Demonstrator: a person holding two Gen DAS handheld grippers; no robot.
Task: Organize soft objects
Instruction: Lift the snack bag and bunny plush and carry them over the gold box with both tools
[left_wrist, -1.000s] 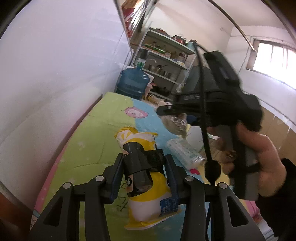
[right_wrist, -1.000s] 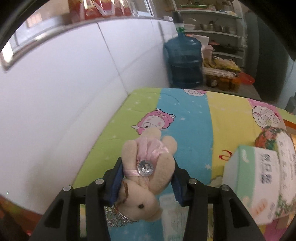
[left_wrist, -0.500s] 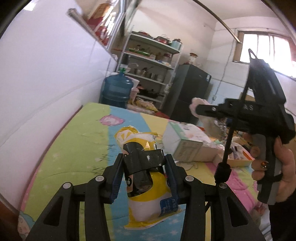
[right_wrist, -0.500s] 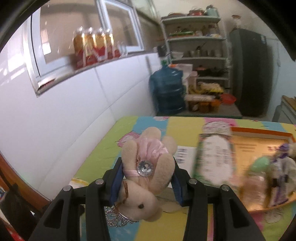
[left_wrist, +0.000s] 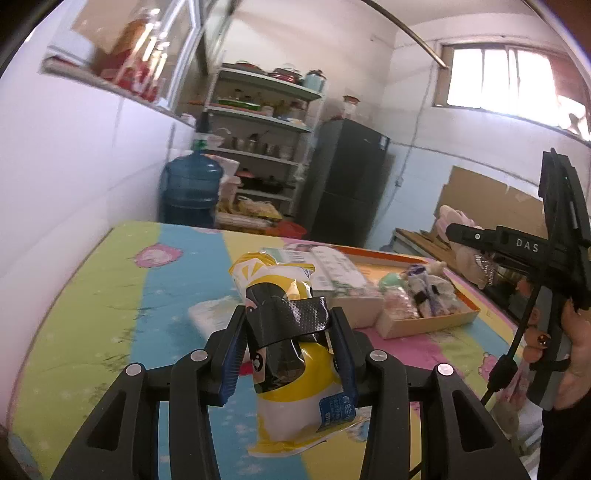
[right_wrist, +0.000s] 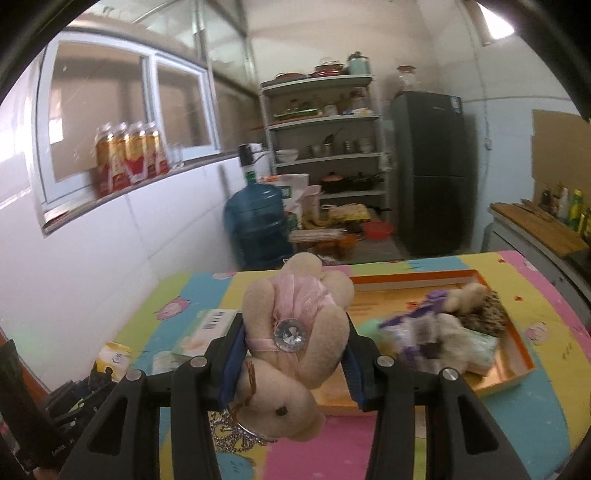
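Table (left_wrist: 110, 295) covered by a striped cloth in green, blue, yellow and pink, cartoon prints on it; its far edge ends short of a blue water jug (left_wrist: 192, 192) and metal shelving (left_wrist: 266, 155), its left edge runs along a white tiled wall.

Left gripper (left_wrist: 288, 354) pinches a crinkly yellow-and-white snack bag (left_wrist: 295, 391) with a black cartoon face; both blue-padded jaws press its sides, and the bag hangs clear above the cloth. Below and ahead of it a small clear-wrapped white packet (left_wrist: 210, 314) lies flat on the blue stripe. Green and blue stripes to the left are bare right out to the wall edge.

Right gripper (right_wrist: 291, 354) is clamped on a beige plush bear in a pink satin dress (right_wrist: 295, 332) with a round jewel on its front; the bear hangs head-down, a beaded chain dangling under it. A hand (left_wrist: 576, 362) holds this tool at the table's right side.

Shallow orange-rimmed cardboard tray (right_wrist: 517, 339) sits on the right half of the table, holding a jumble of soft toys (right_wrist: 443, 332), purple, cream and brown, crowded toward its near right corner. The tray's far left portion shows bare floor. A white-and-green tissue box (left_wrist: 332, 273) lies just beside the tray's left rim; whether they touch, I cannot tell.
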